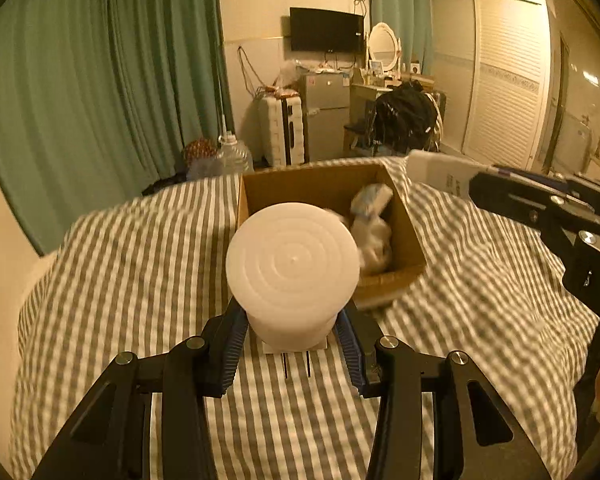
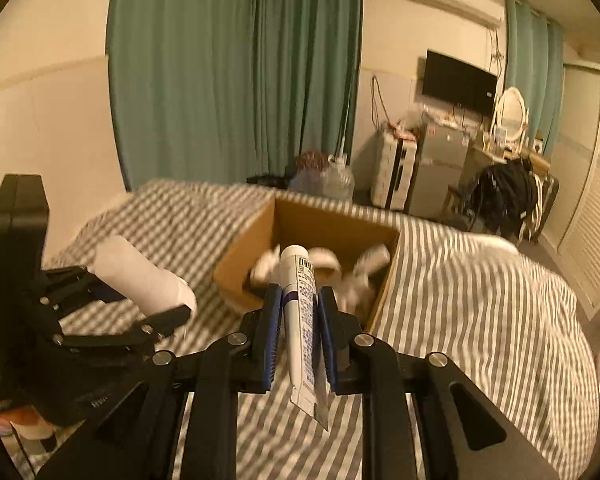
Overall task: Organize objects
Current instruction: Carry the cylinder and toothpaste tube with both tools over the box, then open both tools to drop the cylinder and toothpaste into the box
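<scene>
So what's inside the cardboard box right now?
The cardboard box holds several blurred white items, one ring-shaped. The tube and the white jar cover part of its floor, so the rest is unseen.

My left wrist camera sits low over the striped bed (image 1: 140, 280), looking forward at the cardboard box (image 1: 404, 232) close ahead. My right wrist camera looks from further right, angled left. Both share box (image 2: 300, 220), bed, curtains (image 2: 236, 72).

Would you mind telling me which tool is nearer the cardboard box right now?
Probably the left. The left tool, holding a white jar, sits just short of the box; the right tool, holding a tube, approaches its near corner.
</scene>
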`<state>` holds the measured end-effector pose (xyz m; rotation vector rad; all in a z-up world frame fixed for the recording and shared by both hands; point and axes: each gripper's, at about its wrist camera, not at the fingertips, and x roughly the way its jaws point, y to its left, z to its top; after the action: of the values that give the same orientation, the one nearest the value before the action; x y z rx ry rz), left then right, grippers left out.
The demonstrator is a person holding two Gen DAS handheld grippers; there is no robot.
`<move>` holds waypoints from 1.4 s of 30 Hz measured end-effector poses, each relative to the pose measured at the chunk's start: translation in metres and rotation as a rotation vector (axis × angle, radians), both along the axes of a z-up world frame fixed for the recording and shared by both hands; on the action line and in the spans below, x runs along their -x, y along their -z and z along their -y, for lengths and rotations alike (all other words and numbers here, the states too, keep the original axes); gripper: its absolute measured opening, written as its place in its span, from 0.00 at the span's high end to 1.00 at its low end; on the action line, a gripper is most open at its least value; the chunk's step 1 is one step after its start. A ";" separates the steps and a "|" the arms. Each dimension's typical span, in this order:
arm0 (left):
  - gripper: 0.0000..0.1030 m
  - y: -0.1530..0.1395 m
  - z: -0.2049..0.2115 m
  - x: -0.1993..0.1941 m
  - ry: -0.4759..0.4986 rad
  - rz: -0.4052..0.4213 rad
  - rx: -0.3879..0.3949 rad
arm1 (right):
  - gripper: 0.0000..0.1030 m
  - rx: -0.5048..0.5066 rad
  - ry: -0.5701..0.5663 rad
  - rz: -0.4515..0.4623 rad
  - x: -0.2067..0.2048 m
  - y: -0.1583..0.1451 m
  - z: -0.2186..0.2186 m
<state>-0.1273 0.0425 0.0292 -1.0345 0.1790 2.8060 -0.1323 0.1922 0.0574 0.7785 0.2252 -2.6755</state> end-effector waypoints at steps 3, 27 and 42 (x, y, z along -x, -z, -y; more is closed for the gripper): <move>0.57 -0.011 -0.002 0.028 -0.015 -0.017 0.003 | 0.83 -0.013 0.010 -0.047 0.021 -0.014 0.005; 0.57 0.083 -0.011 0.226 -0.029 0.119 0.026 | 0.83 0.088 0.076 0.142 0.229 0.083 -0.004; 0.23 0.029 -0.008 0.165 0.018 -0.005 -0.007 | 0.63 0.170 0.095 0.107 0.202 0.058 -0.020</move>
<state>-0.2923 0.0509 0.0005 -1.0195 0.1779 2.7910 -0.3339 0.2119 -0.0004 0.8948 -0.0671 -2.6862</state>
